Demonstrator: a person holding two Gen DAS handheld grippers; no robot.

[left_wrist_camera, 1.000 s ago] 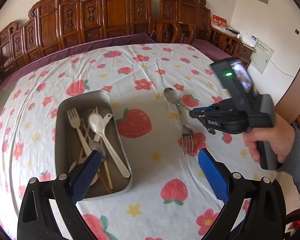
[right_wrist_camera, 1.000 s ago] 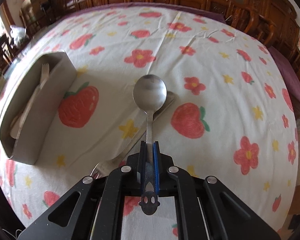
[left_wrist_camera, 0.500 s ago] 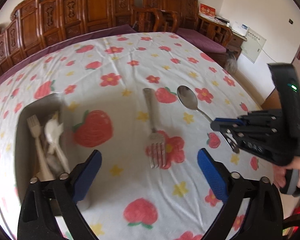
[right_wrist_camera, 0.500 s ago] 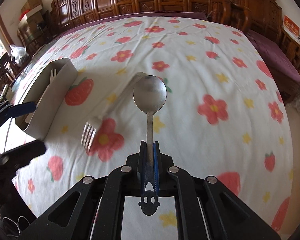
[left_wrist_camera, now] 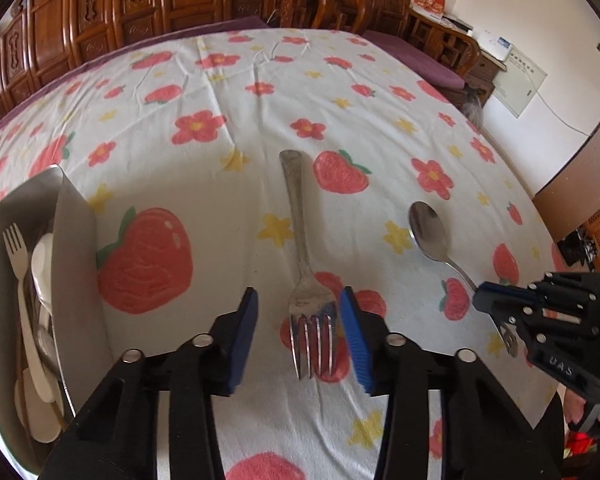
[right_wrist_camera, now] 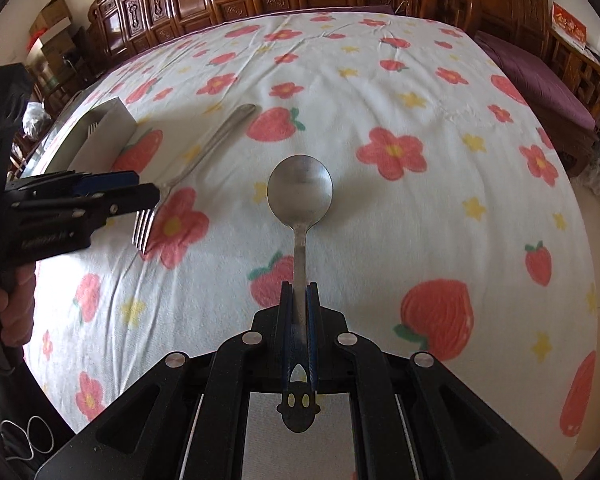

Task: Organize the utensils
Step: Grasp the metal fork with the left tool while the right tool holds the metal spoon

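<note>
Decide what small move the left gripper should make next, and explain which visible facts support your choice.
Probably lower and close. The left gripper is open, its blue pads straddling the tine end of the metal fork lying flat on the tablecloth. The right gripper already clamps the spoon, so the fork is the loose utensil left outside the tray.

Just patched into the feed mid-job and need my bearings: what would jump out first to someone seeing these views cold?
The metal spoon clamped by its handle in the right tongs, bowl forward above the strawberry tablecloth. Next, the metal fork lying on the cloth, its tines between the open left tongs. At far left, the metal tray already holds pale utensils.
</note>
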